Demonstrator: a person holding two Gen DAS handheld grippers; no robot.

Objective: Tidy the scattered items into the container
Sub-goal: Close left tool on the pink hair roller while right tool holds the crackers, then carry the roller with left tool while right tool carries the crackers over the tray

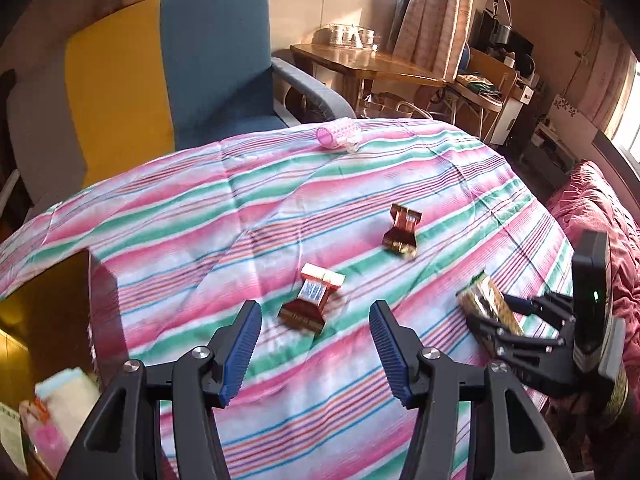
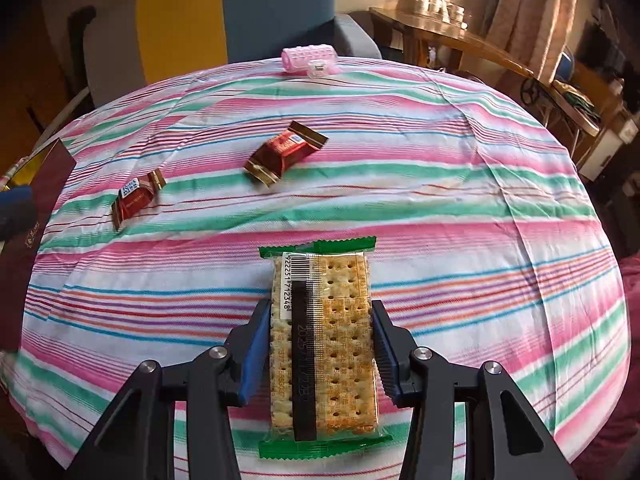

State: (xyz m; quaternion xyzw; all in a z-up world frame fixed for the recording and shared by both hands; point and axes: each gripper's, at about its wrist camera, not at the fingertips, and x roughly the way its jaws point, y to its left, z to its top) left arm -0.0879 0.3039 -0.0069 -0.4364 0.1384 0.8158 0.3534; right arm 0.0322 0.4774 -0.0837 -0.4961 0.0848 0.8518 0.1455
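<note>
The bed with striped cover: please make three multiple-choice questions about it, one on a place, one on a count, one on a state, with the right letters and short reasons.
1. Where does the pink hair roller lie?
A. at the far edge of the striped cover
B. between the left fingers
C. inside the box

2. How many red chocolate wrappers lie loose?
A. one
B. two
C. four

3. What is the state of the right gripper?
A. wide open, empty
B. shut on a cracker pack
C. out of view

Answers: 1 A, the pink hair roller sits by the armchair side of the striped cover. 2 B, one chocolate wrapper and another. 3 B, the right gripper clamps the cracker pack.
</note>
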